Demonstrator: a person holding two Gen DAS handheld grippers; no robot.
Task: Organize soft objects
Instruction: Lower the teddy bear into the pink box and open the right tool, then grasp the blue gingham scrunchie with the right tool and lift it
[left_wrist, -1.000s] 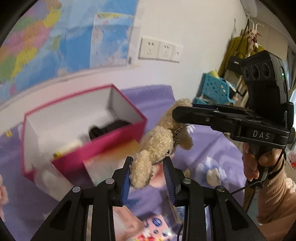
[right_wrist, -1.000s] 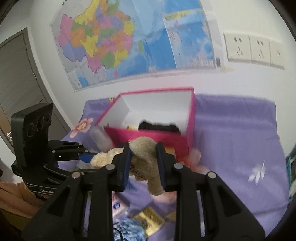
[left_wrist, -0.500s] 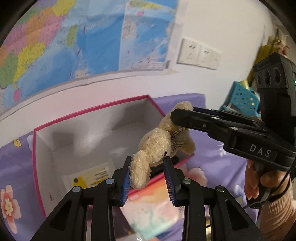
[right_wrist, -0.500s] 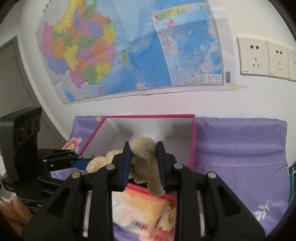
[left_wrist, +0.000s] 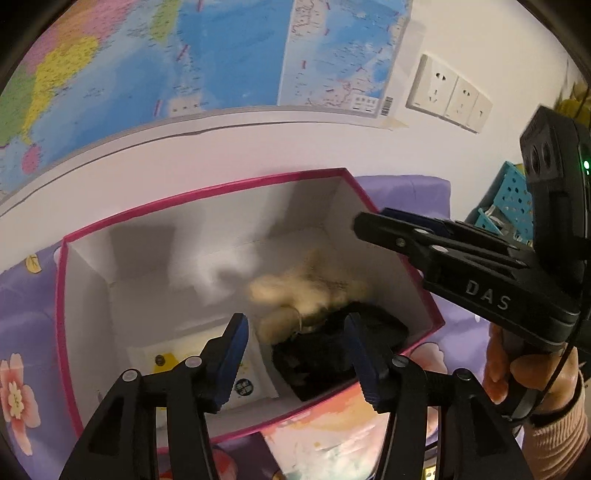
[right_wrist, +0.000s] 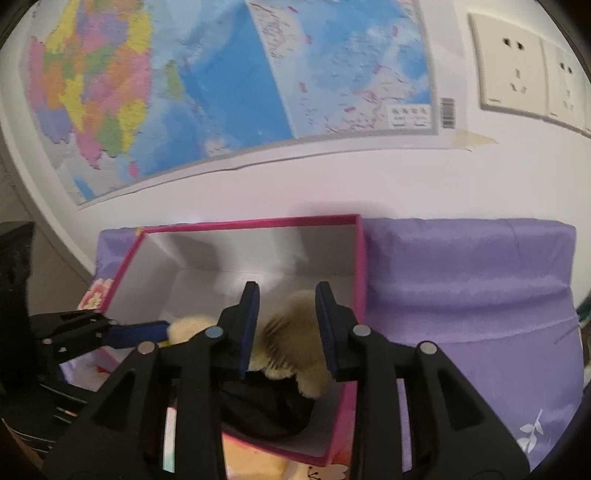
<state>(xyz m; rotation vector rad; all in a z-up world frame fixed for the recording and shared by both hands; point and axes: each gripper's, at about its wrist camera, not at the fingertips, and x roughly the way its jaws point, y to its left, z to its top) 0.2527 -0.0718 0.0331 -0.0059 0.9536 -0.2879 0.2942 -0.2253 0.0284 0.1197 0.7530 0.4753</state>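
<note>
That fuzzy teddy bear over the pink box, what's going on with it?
A person holding a gripper in each hand is putting a tan teddy bear into the pink box on the purple cloth. Both the left gripper and the right gripper are opening their jaws, and the blurred bear sits loose between them, dropping onto a black soft item already in the box.

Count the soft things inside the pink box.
2: a tan plush teddy bear dropping in at the right side of the pink cardboard box, and a black fabric bundle beneath it. More may be hidden underneath.
</note>
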